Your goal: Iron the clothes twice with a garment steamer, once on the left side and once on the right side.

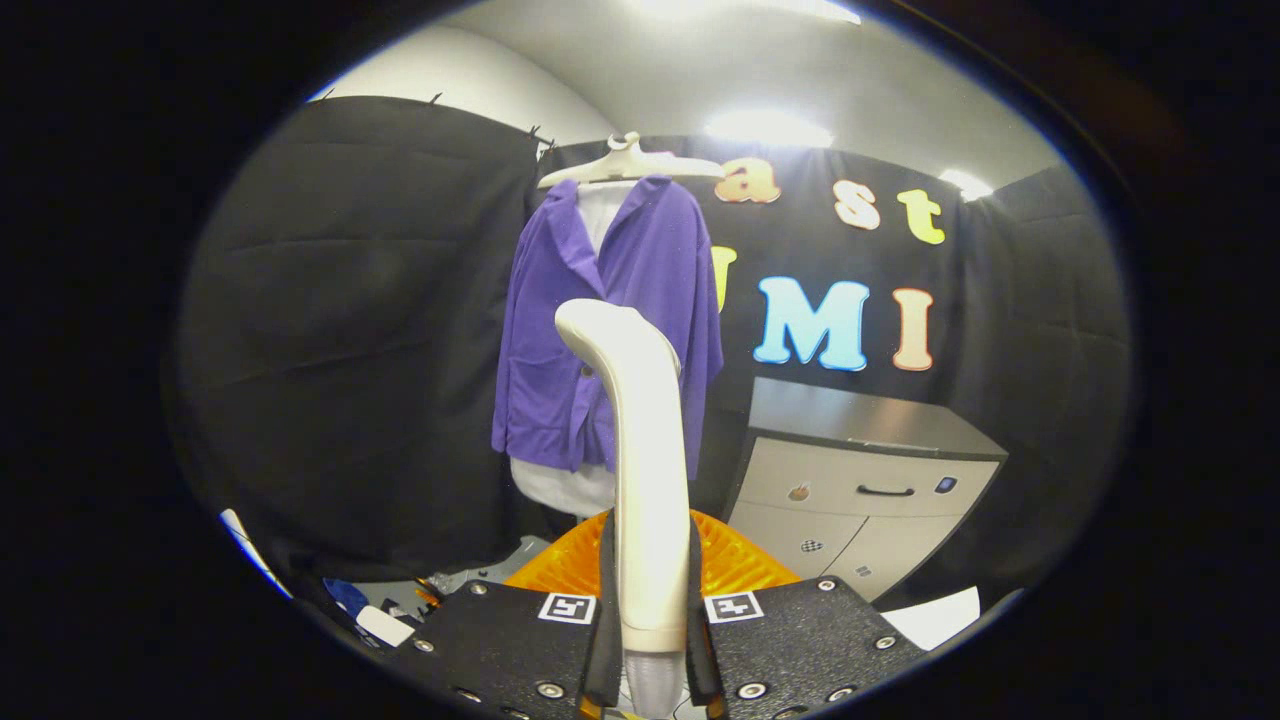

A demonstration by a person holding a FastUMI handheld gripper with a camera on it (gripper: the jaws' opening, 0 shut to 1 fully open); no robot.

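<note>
A purple jacket [560, 330] over a white shirt [562, 487] hangs on a pale hanger [630, 165] against the booth wall, well beyond the fingers. My gripper [650, 620] is shut on the cream handle of the garment steamer [640, 450], which rises upright between the fingers. The steamer's curved head [600, 325] points toward the jacket's lower middle but stays clearly short of the cloth. Both fingers press on the handle's lower end.
An orange ribbed object [735, 565] lies just ahead of the fingers, below the clothes. A grey cabinet with drawers [860, 490] stands to the right of the jacket. Small clutter [385, 615] and a white sheet [940, 615] lie low on either side.
</note>
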